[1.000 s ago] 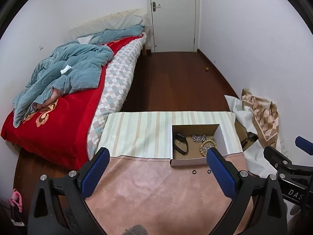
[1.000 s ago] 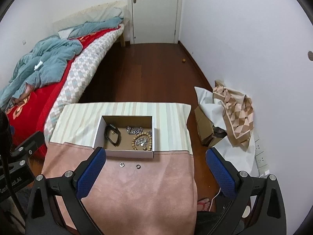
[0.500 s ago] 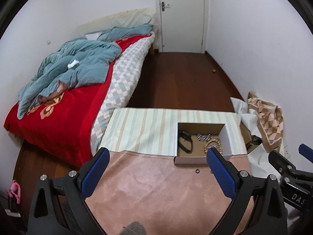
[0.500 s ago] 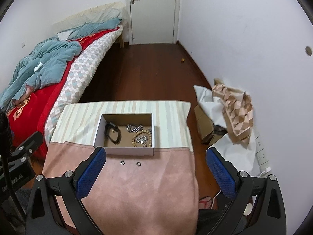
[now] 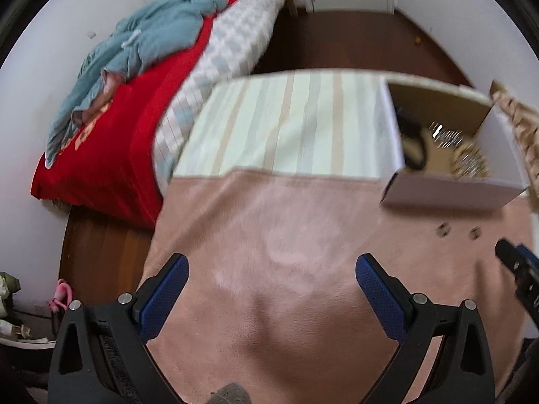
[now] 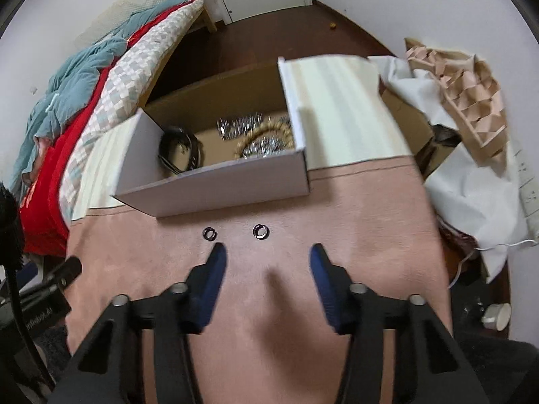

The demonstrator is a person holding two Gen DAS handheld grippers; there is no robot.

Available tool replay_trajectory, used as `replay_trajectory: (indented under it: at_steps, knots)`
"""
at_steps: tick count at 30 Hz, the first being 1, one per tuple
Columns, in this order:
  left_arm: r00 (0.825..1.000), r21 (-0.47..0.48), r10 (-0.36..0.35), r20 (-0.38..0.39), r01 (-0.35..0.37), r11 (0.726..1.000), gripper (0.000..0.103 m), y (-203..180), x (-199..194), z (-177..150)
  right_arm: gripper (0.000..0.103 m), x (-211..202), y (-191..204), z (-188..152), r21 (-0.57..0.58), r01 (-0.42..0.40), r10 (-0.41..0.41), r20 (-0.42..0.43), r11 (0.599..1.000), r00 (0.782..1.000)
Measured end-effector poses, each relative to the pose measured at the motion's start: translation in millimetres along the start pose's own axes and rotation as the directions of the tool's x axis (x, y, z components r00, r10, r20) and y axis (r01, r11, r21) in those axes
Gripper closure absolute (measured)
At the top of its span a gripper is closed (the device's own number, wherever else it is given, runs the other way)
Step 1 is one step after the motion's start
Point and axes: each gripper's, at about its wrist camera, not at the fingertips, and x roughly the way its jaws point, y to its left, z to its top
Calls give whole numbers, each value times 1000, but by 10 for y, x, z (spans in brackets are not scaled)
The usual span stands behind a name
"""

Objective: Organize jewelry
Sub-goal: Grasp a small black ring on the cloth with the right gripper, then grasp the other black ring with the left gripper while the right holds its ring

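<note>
Right wrist view: right gripper [image 6: 266, 256] angled down over the pink cloth [image 6: 269, 303] on the counter, blue fingers [image 6: 215, 269] closing in with nothing between them, pads clear of everything. Just beyond the fingertips, two small dark rings [image 6: 209, 234] lying side by side on the pink cloth, apart from each other, near the front wall of the open cardboard box [image 6: 215, 185]. Inside the box, a black band [image 6: 180, 151] at the left, a beaded bracelet [image 6: 266, 136] at the right, silvery pieces [image 6: 241, 124] behind and within it. Striped cloth [image 6: 340, 107] under and beside the box; bed with red cover [image 6: 43, 168] off to the left. Left wrist view, blurred: left gripper [image 5: 271, 281] spread wide, released, nothing between the fingers [image 5: 165, 289], only bare pink cloth [image 5: 286, 252] ahead. Same box [image 5: 448, 192] up at the right edge, the two rings [image 5: 443, 229] in front of it, well off to the right of the left gripper. Tip of the right gripper [image 5: 517, 269] poking in at the far right.
</note>
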Motion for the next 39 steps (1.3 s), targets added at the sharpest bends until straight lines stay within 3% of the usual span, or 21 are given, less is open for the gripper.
replay_trajectory:
  at_steps: [10, 13, 14, 18, 21, 26, 30, 36, 39]
  knots:
    - [999, 6, 8, -50, -7, 1000, 2, 12, 322, -31, 56, 407, 187, -26, -67, 55, -52, 42, 996, 998]
    - [999, 14, 10, -44, -10, 1000, 2, 3, 329, -21, 75, 423, 239, -14, -109, 108, -102, 60, 988, 993]
    - [999, 16, 12, -42, -11, 1000, 2, -5, 325, -20, 90, 429, 262, -24, -133, 129, -121, 68, 983, 990]
    - [999, 22, 0, -35, 0, 1000, 2, -59, 291, -1, 90, 386, 251, -42, -156, 132, -122, 73, 979, 990]
    - [999, 35, -35, -28, 36, 999, 2, -178, 232, 17, 90, 285, 122, -51, -103, 108, -101, 72, 989, 992]
    - [984, 63, -173, -32, 175, 983, 2, -598, 129, 88, 90, -16, -140, -54, -24, 103, -100, 103, 994, 990]
    - [969, 110, -240, -50, 244, 963, 3, -987, 123, 102, 90, -161, -366, -43, 24, 120, -122, 112, 993, 986]
    - [963, 153, -264, -61, 271, 950, 17, -1338, 160, 115, 90, -219, -610, -17, 67, 148, -155, 109, 987, 982]
    - [963, 161, -263, -61, 270, 949, 18, -1419, 187, 128, 90, -234, -670, -1, 74, 156, -164, 113, 985, 980]
